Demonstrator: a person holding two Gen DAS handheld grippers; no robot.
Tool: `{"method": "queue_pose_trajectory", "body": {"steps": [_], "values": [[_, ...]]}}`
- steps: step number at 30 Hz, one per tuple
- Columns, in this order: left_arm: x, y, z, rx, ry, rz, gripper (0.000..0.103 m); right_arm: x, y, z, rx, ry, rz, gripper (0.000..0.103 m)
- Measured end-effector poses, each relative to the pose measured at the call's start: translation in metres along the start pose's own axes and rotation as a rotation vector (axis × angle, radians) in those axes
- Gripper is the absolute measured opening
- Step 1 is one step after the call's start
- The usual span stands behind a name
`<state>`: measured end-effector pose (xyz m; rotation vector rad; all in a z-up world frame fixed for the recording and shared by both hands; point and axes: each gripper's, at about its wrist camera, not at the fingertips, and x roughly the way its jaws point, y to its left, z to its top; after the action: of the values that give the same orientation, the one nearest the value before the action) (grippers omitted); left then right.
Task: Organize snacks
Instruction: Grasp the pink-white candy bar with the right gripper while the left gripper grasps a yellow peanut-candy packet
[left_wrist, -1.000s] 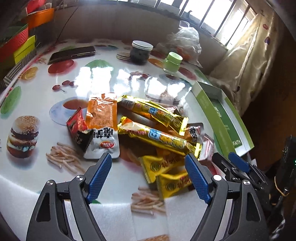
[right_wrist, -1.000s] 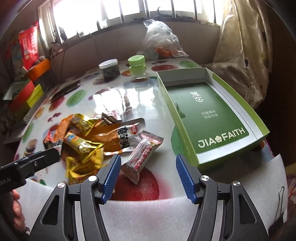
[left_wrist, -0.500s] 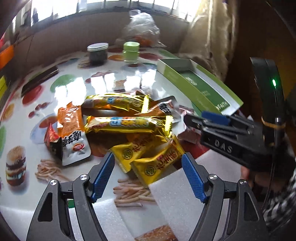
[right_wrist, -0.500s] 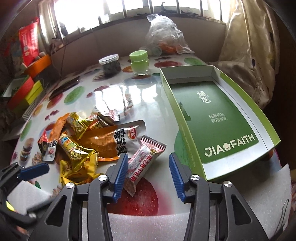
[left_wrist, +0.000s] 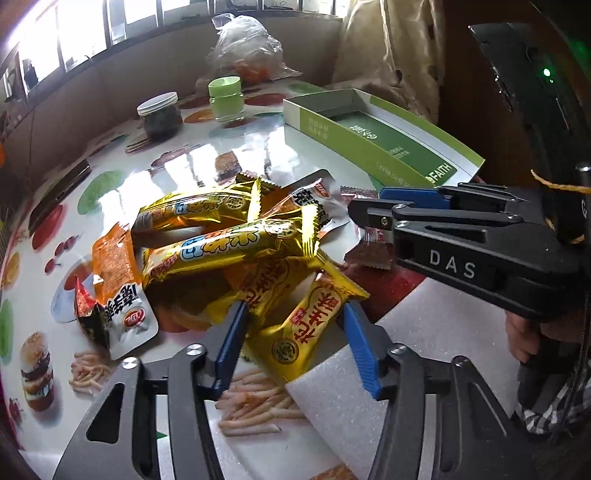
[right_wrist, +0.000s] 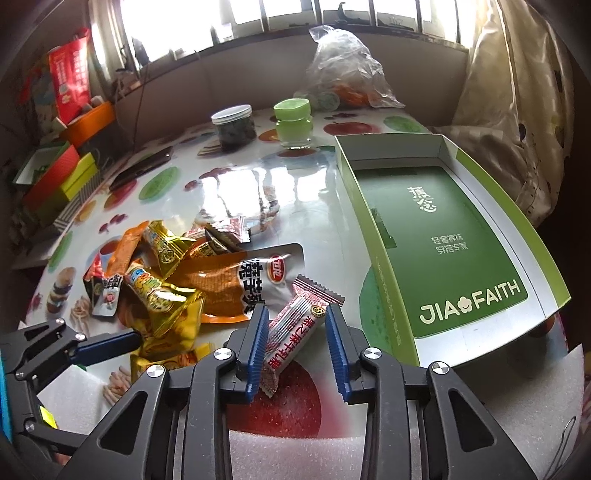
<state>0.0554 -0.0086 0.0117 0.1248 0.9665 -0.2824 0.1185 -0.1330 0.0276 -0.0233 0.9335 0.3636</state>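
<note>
The green box (right_wrist: 439, 251) lies open and empty at the right of the table (right_wrist: 236, 192), while the snack pile (left_wrist: 236, 254) is well apart from it, at the left. Since a second ago both tools have closed in. The right gripper (right_wrist: 295, 349) has narrowed around the pink-white wafer bar (right_wrist: 295, 332) – pads just beside it, not clearly pressing. The left gripper (left_wrist: 295, 347), half-wide, now straddles a yellow snack packet (left_wrist: 306, 332). So two pickups seem near; nothing is in the box yet.
</note>
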Motion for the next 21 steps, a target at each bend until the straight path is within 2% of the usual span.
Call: {"method": "queue_pose_trajectory", "body": {"steps": [6, 8, 9, 14, 21], "values": [[0.002, -0.002, 0.001, 0.006, 0.007, -0.007, 0.043, 0.001, 0.0, -0.001, 0.005, -0.001, 0.001, 0.025], [0.001, -0.001, 0.002, -0.007, 0.007, -0.014, 0.036, 0.0, -0.001, -0.001, 0.008, -0.006, 0.005, 0.022], [0.0, 0.0, 0.002, -0.014, 0.003, -0.025, 0.028, -0.001, -0.001, -0.001, 0.006, -0.01, 0.004, 0.019], [0.001, 0.001, 0.003, -0.043, -0.001, -0.032, 0.026, -0.003, 0.0, 0.0, -0.002, -0.022, 0.012, 0.007], [-0.002, 0.009, 0.0, -0.087, -0.004, -0.027, 0.026, -0.005, -0.001, -0.001, 0.011, -0.015, 0.019, 0.006]]}}
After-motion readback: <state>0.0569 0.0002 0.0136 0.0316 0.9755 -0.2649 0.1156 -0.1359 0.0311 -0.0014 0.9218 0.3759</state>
